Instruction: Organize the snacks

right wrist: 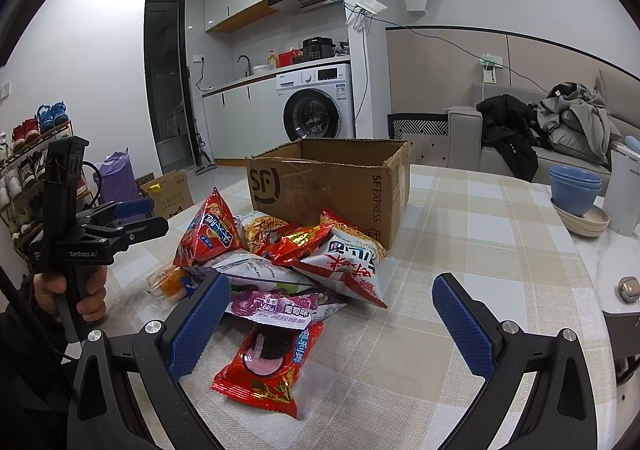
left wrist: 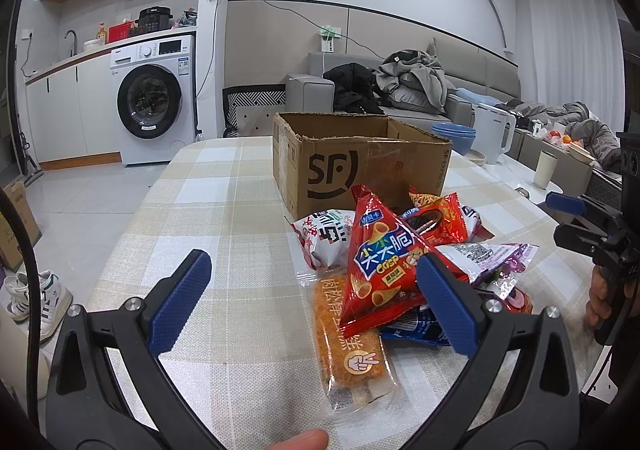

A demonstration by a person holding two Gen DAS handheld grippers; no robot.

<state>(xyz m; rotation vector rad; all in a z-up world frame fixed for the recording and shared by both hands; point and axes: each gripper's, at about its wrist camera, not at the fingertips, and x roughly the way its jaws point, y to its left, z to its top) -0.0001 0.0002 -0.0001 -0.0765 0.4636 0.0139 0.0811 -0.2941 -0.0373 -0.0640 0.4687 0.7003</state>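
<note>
A pile of snack packets lies on the checked tablecloth in front of an open cardboard SF box [left wrist: 360,165] [right wrist: 332,185]. A red triangular crisp bag [left wrist: 380,262] [right wrist: 208,234] tops the pile. A clear-wrapped floss cake [left wrist: 348,338] lies nearest my left gripper [left wrist: 312,298], which is open and empty just above the table. My right gripper [right wrist: 332,314] is open and empty over a red cookie packet [right wrist: 268,362] and a purple grape packet [right wrist: 276,306]. The left gripper also shows in the right wrist view [right wrist: 132,217], and the right gripper in the left wrist view [left wrist: 572,209].
Blue bowls [right wrist: 574,189] on beige plates and a white kettle [left wrist: 494,133] stand on the table's far right. A washing machine [left wrist: 154,101], a sofa with clothes [left wrist: 408,85], and a shoe rack [right wrist: 24,169] lie beyond. Sneakers [left wrist: 36,298] sit on the floor.
</note>
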